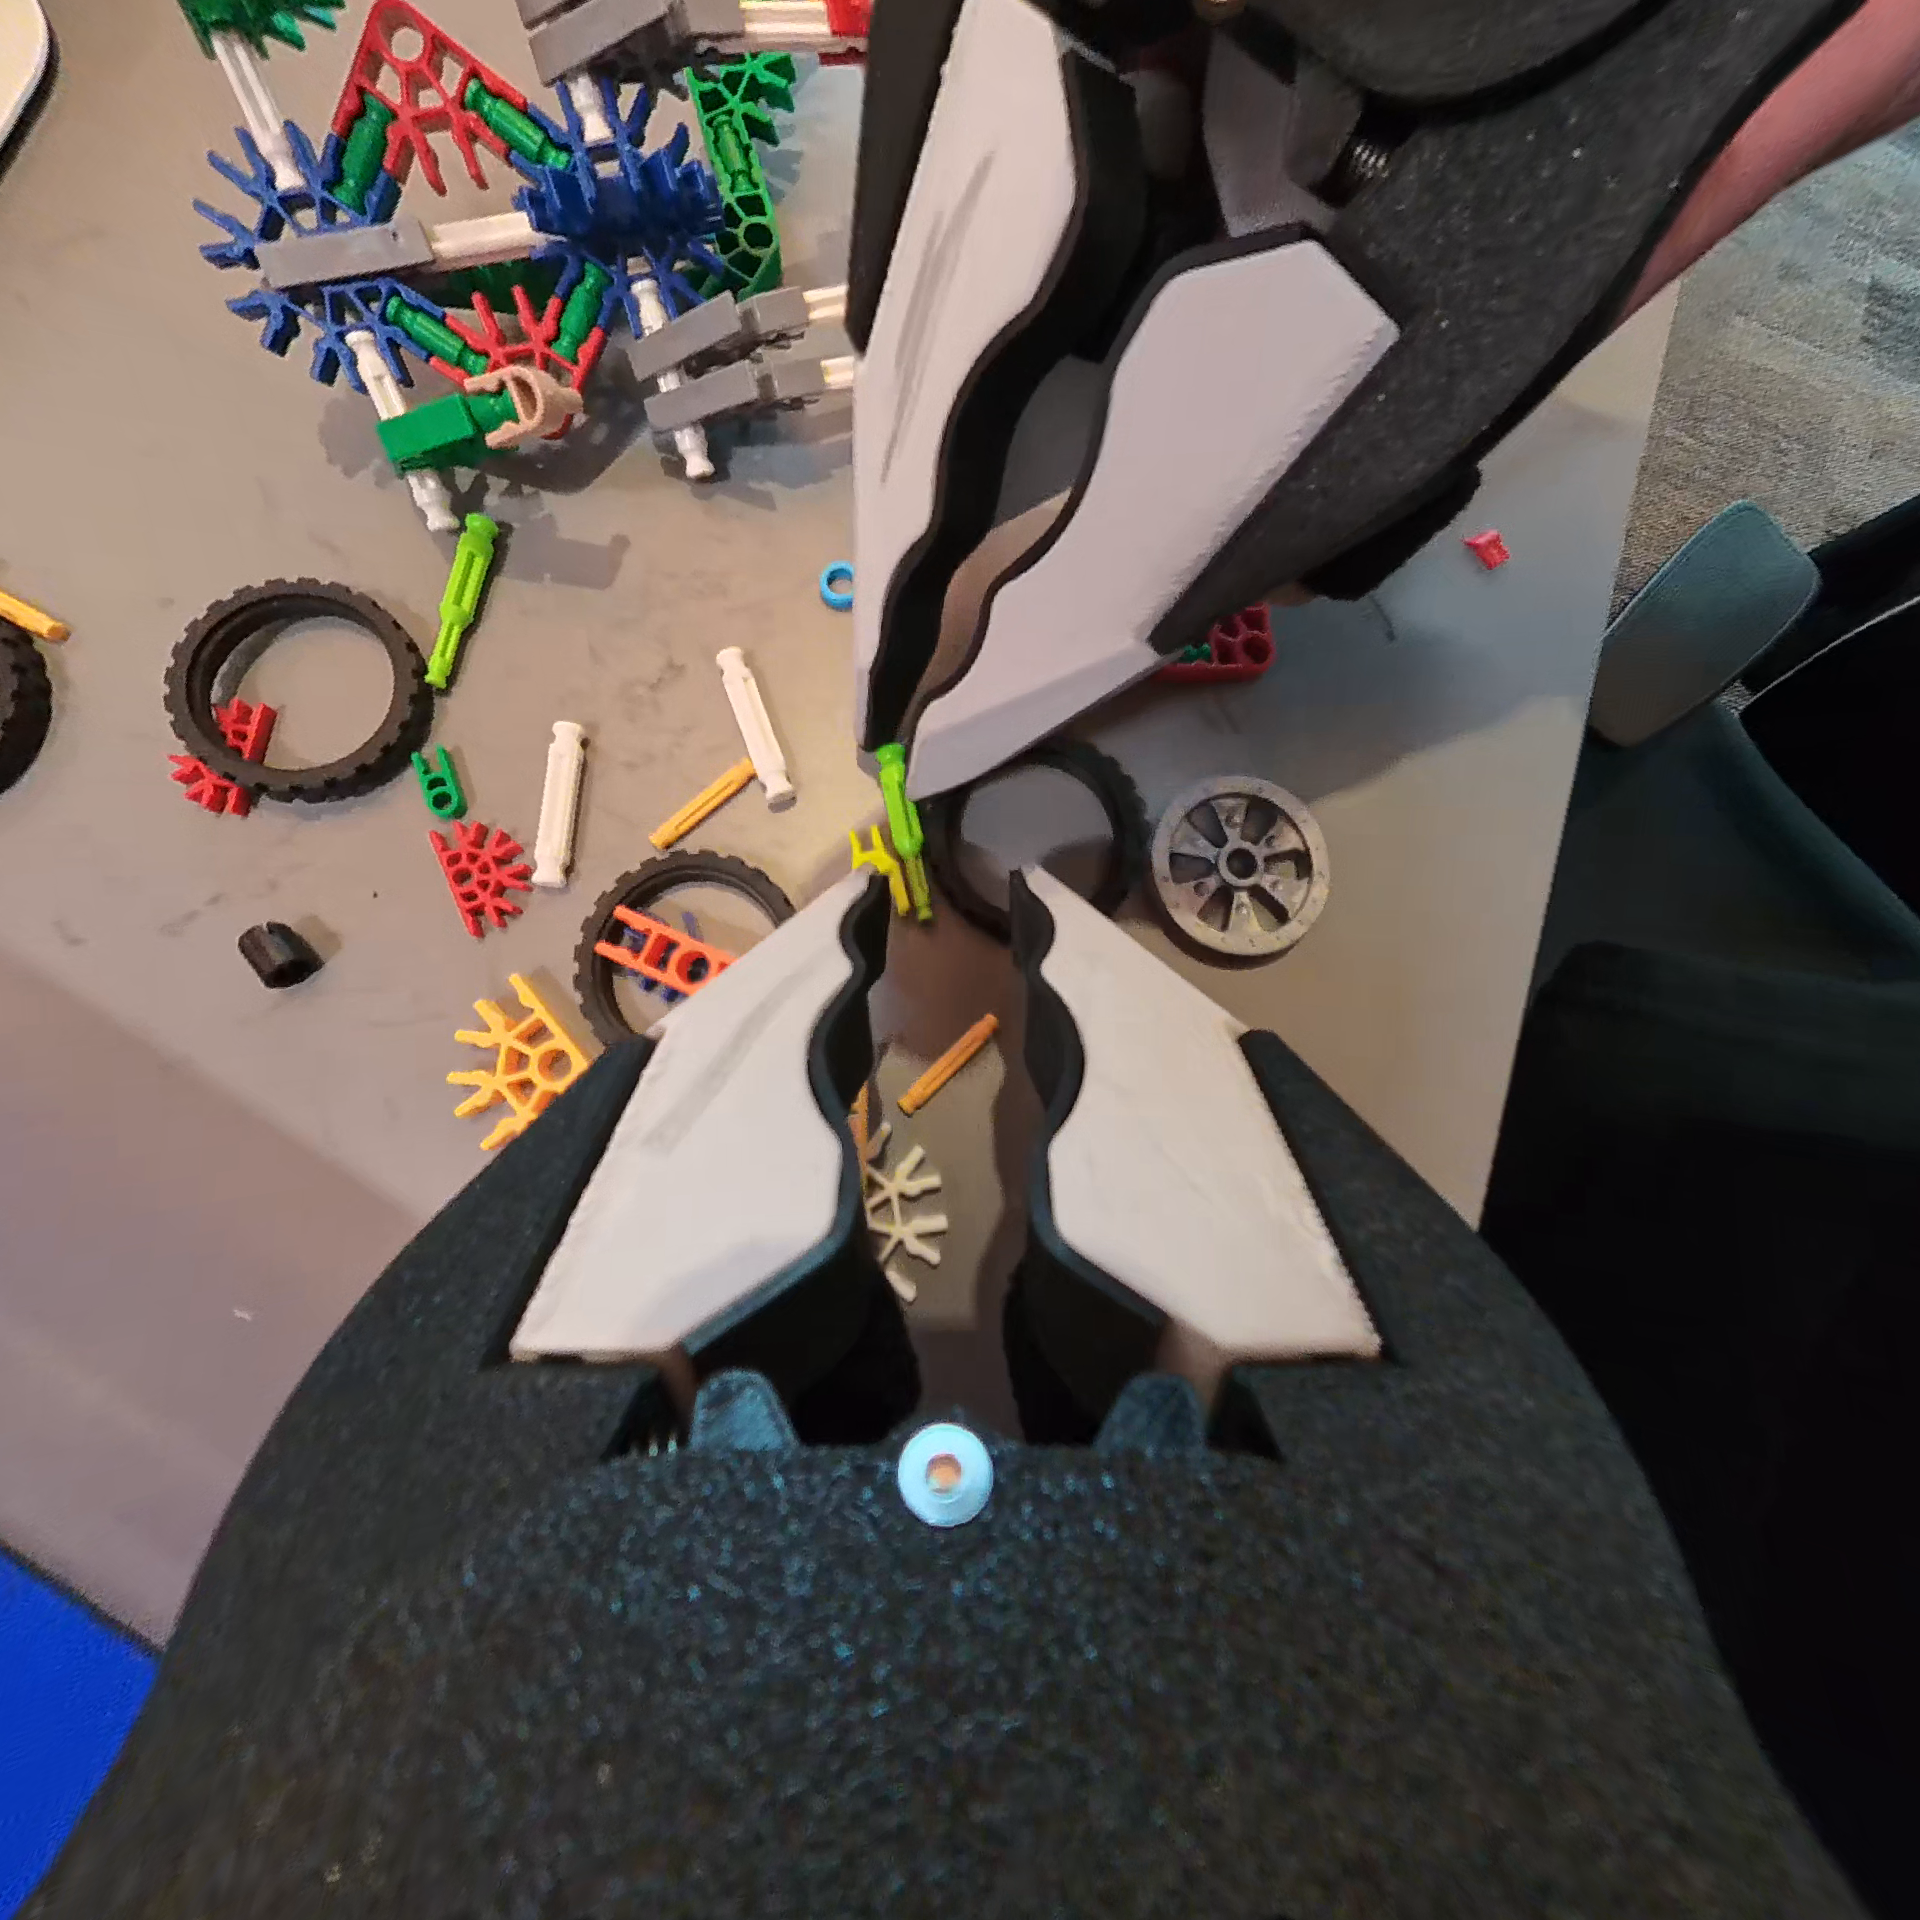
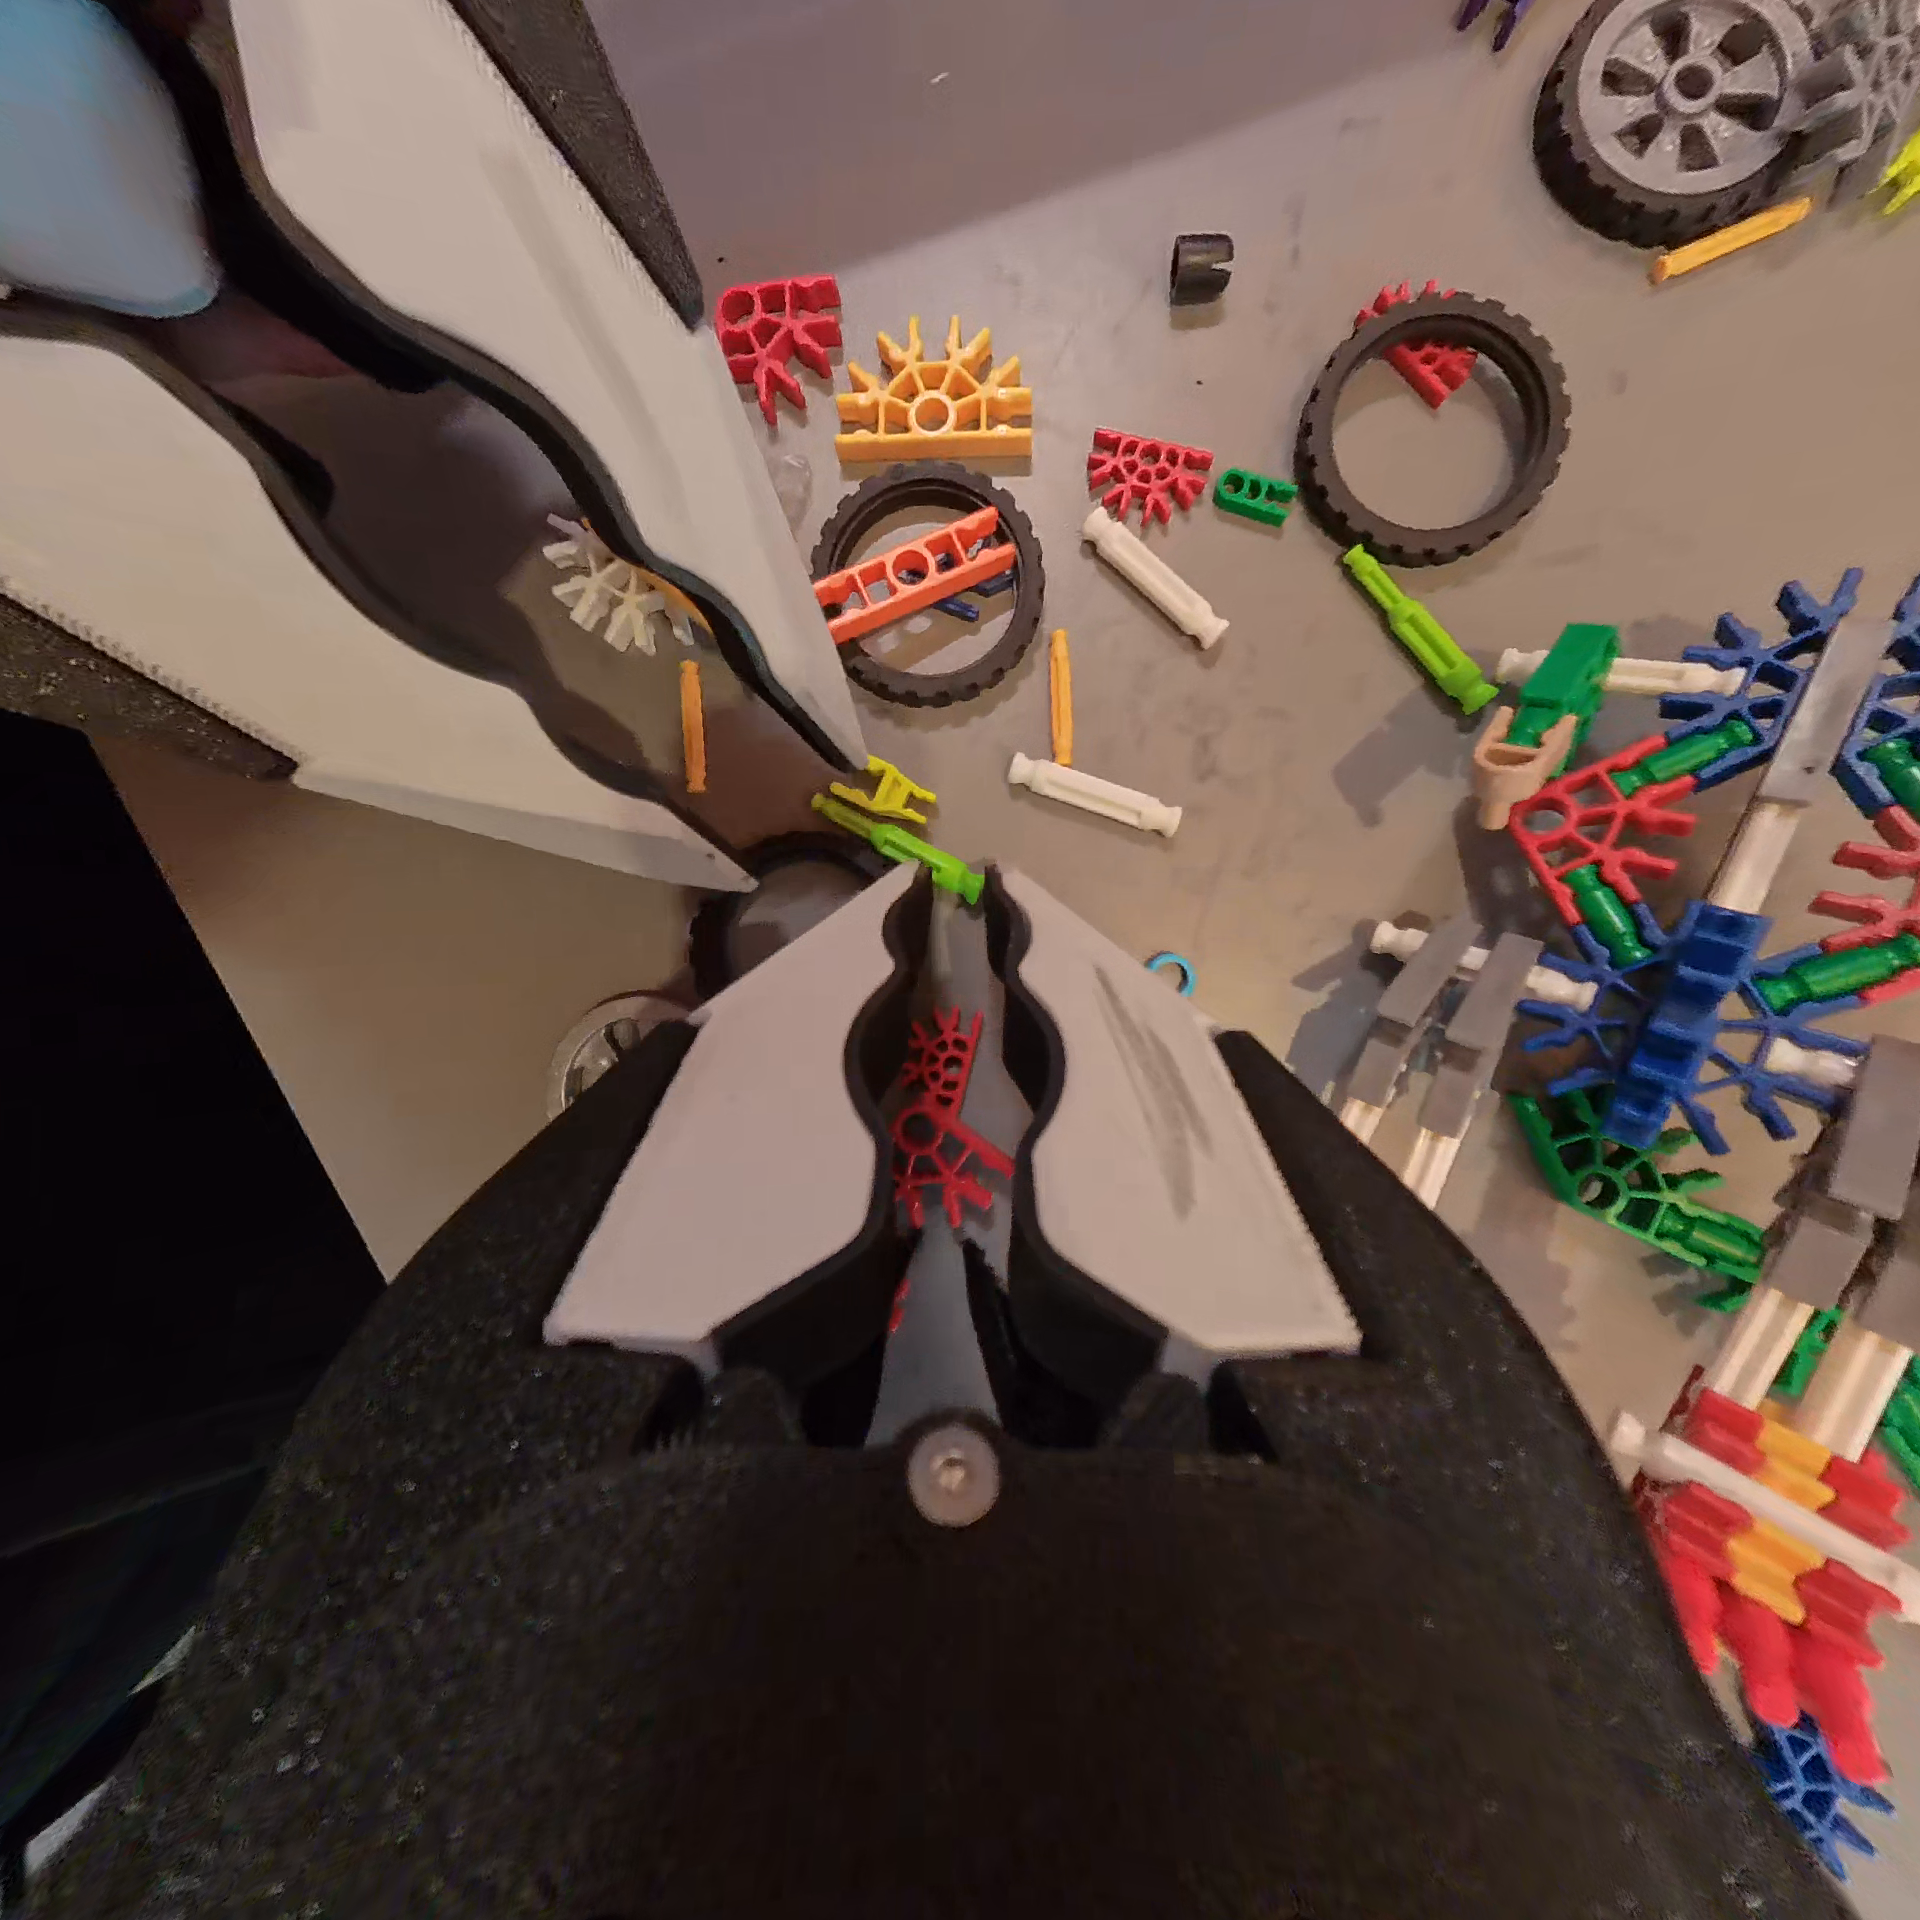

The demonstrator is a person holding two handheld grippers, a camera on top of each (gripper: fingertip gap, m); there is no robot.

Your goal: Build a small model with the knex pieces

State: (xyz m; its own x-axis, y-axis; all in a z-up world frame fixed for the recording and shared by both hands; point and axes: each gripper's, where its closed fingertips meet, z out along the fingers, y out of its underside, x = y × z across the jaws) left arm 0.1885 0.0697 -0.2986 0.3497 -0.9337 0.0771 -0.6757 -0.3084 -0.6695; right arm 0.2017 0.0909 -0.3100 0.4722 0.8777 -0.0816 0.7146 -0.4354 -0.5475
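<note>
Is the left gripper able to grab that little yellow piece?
Probably yes. The left gripper is open, with one fingertip right beside the yellow connector. The lime rod held by the right gripper crowds it slightly.

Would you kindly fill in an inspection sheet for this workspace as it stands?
Surface: grey table, scuffed.
Job's things: lime rod joined to a yellow clip.
Clutter: black tyre rings, grey wheel hub, white rods, red, orange and yellow connectors, a built model.
Grippers: right gripper shut on the lime rod's end; left gripper open, one tip beside the yellow clip.
Cables: nothing seen.
Surroundings: carpet and a chair armrest past the table edge.
</note>
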